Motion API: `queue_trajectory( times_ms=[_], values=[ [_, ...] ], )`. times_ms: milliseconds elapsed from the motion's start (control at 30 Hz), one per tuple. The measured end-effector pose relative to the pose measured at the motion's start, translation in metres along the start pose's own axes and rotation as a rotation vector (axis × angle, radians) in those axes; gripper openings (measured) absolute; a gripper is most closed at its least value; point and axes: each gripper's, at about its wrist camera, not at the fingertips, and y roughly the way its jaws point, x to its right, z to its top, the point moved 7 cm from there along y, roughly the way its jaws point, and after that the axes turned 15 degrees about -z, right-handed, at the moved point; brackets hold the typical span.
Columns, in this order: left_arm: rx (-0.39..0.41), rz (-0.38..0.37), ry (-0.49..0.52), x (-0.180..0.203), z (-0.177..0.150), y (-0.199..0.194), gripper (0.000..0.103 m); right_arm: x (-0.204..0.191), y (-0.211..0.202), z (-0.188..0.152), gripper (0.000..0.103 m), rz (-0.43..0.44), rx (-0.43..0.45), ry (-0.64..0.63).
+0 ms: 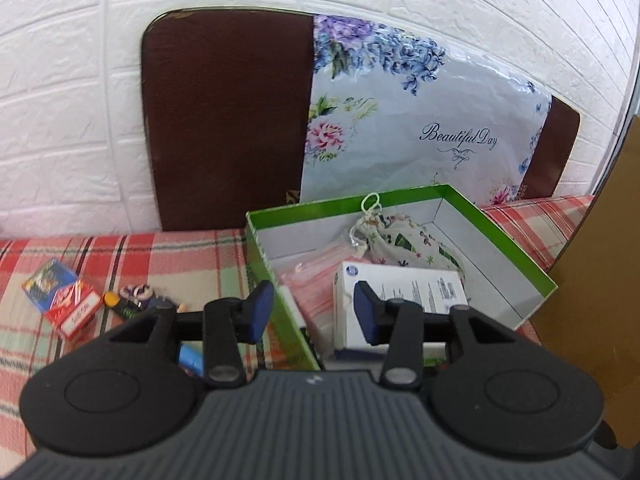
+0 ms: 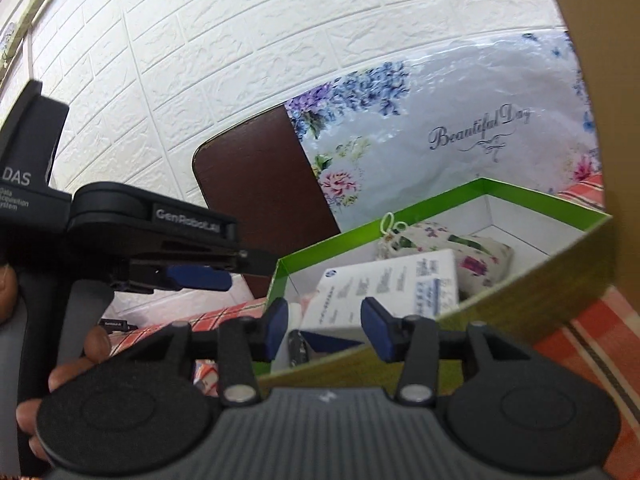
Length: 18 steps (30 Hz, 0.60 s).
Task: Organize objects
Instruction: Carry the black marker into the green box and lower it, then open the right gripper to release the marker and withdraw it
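Note:
A green box [image 1: 516, 240] with a white inside stands open on the plaid bed. In it lie a white carton [image 1: 404, 284], a floral drawstring pouch [image 1: 400, 240] and a pink plastic bag [image 1: 316, 280]. My left gripper [image 1: 314, 312] is open and empty, hovering over the box's left wall. My right gripper [image 2: 324, 330] is open and empty at the box's near rim [image 2: 520, 280], with the white carton [image 2: 384, 284] and pouch [image 2: 452, 244] beyond. The left gripper's body [image 2: 152, 236] shows at the left of the right wrist view.
On the plaid cover [image 1: 180, 252] left of the box lie a red and blue card pack [image 1: 60, 292], a small dark item with an orange tip [image 1: 132, 300] and a blue object [image 1: 190, 354] under my left gripper. A brown headboard [image 1: 224, 120] and floral package [image 1: 420, 120] lean on the wall. Brown cardboard [image 1: 592, 280] stands at right.

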Motion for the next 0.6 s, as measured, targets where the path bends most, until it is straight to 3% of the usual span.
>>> queue_trajectory(
  times_ms=[367,600],
  values=[
    [-0.023,0.106,0.066,0.012,-0.053,-0.051,0.058,0.004,-0.052,-0.031,0.052,-0.023,-0.051,-0.048],
    [-0.012,0.205,0.061,0.000,-0.072,-0.090,0.061,0.014,-0.078,-0.032,0.055,-0.101,-0.060,-0.064]
  ],
)
